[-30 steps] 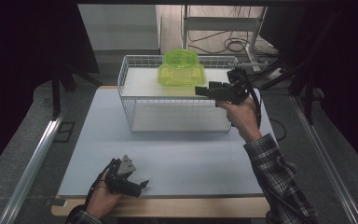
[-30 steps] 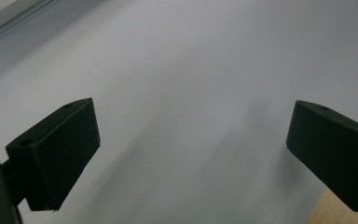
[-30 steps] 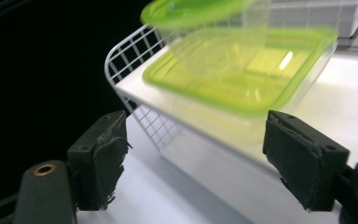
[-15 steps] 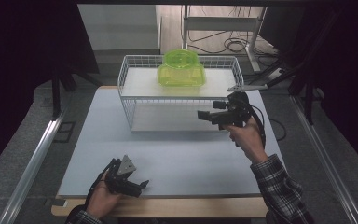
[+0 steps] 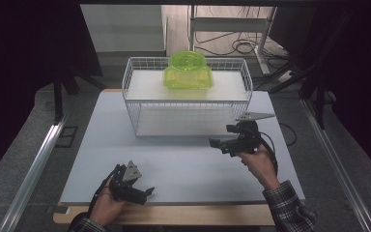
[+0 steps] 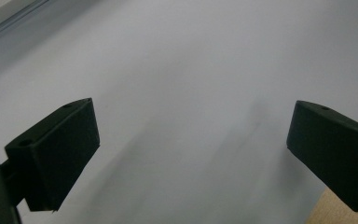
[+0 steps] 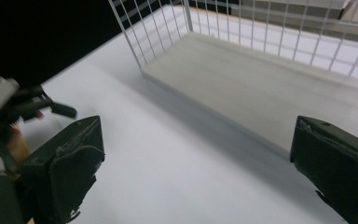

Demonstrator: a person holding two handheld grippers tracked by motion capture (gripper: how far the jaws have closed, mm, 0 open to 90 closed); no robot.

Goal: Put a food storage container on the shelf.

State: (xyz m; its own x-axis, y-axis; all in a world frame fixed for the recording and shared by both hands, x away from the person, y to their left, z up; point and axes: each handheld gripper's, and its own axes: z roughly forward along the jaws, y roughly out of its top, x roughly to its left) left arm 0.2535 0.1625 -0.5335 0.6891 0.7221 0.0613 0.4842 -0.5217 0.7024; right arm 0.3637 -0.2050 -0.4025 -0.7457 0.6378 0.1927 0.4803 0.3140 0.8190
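Right gripper (image 5: 216,143): jaws spread wide, nothing between them, held above the table (image 5: 183,164) just in front of the wire basket (image 5: 140,104). Beyond it, up on the basket's top shelf, sits a green container (image 5: 187,72), well apart from the jaws. Left gripper (image 5: 147,192): jaws likewise apart and empty, low over the table's near edge, well apart from the right one.

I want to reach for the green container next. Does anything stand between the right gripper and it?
Yes: the white wire basket. The green container sits at its far side, and the open right gripper is outside its near wall.
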